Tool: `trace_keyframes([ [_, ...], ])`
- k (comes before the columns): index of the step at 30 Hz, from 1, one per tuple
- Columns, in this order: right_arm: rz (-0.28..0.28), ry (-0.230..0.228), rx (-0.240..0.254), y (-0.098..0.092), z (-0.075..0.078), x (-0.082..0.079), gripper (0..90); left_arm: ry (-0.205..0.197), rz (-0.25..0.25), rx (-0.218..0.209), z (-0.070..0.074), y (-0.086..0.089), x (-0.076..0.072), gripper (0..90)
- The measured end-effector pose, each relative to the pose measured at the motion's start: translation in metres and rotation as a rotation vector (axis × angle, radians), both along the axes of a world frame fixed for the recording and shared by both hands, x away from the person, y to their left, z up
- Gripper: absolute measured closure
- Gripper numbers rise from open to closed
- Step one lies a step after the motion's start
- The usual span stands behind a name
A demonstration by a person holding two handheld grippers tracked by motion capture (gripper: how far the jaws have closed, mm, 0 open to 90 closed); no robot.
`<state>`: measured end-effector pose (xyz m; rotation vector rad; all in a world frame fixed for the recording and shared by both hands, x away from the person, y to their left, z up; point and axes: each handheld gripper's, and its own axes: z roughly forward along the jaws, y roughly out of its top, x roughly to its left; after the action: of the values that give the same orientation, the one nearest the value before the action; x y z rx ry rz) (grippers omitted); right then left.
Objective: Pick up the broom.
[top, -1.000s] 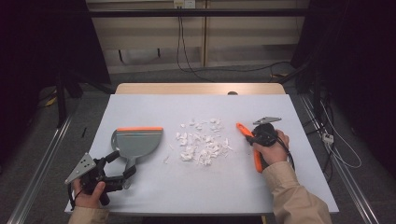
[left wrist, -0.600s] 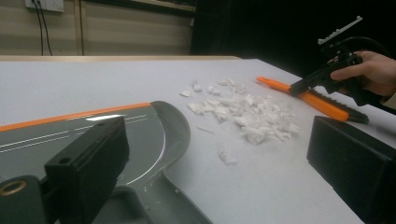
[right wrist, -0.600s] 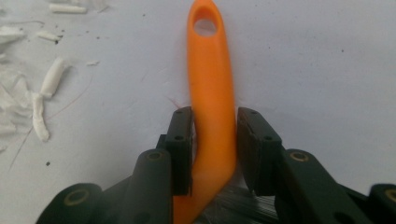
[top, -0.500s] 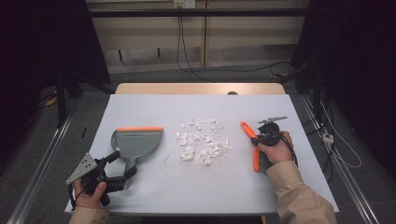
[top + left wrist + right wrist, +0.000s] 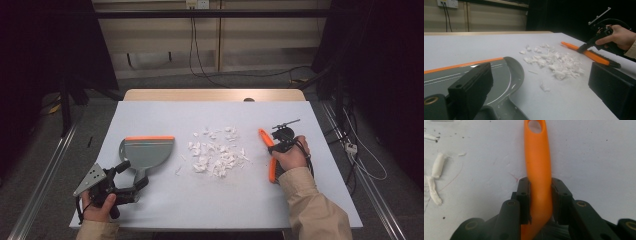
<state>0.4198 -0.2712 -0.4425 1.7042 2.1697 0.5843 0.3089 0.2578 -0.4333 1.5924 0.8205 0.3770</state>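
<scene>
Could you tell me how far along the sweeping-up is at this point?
Early. Done: the right gripper has just closed on the brush handle. In hand: the left gripper stands open around the dustpan handle. Left: the white scraps lie unswept on the table, and the pan looks empty.

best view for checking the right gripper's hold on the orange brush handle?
Right gripper view: the orange brush handle runs up between the right gripper with both pads pressed on its sides. The high view shows the brush beside the hand, the contact too small to judge. The left gripper view shows it from afar, side-on, near the white scraps.
</scene>
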Motion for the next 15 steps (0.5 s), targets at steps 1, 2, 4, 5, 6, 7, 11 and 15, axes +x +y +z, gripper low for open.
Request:
trace_keyframes([
  [1,0.001,0.005,0.003,-0.0005,0.0004,0.0003,71.6,-0.001,-0.002,0.006,-0.0001,-0.0006,0.0004,5.2],
  [2,0.004,0.005,0.003,-0.0008,0.0005,0.0005,71.7,-0.001,-0.003,0.006,0.0000,-0.0015,0.0005,5.2],
  [4,0.011,0.014,-0.014,0.0010,0.0017,0.0014,71.8,-0.003,-0.009,0.009,-0.0001,-0.0024,0.0006,5.2],
  [5,0.013,0.017,-0.024,0.0022,0.0021,0.0021,71.8,-0.003,-0.010,0.009,-0.0002,-0.0025,0.0005,5.2],
  [6,0.012,0.023,-0.028,0.0030,0.0028,0.0029,71.9,-0.004,-0.010,0.011,-0.0004,-0.0024,0.0003,5.2],
  [7,0.013,0.028,-0.039,0.0043,0.0034,0.0031,71.9,-0.004,-0.010,0.015,-0.0007,-0.0018,0.0001,5.2],
  [11,0.029,0.033,-0.038,0.0033,0.0049,0.0046,71.9,-0.009,-0.002,0.009,-0.0001,0.0010,0.0000,5.2],
  [15,0.031,0.027,-0.018,0.0008,0.0051,0.0047,71.9,-0.010,0.003,0.007,0.0002,0.0031,-0.0008,5.2],
])
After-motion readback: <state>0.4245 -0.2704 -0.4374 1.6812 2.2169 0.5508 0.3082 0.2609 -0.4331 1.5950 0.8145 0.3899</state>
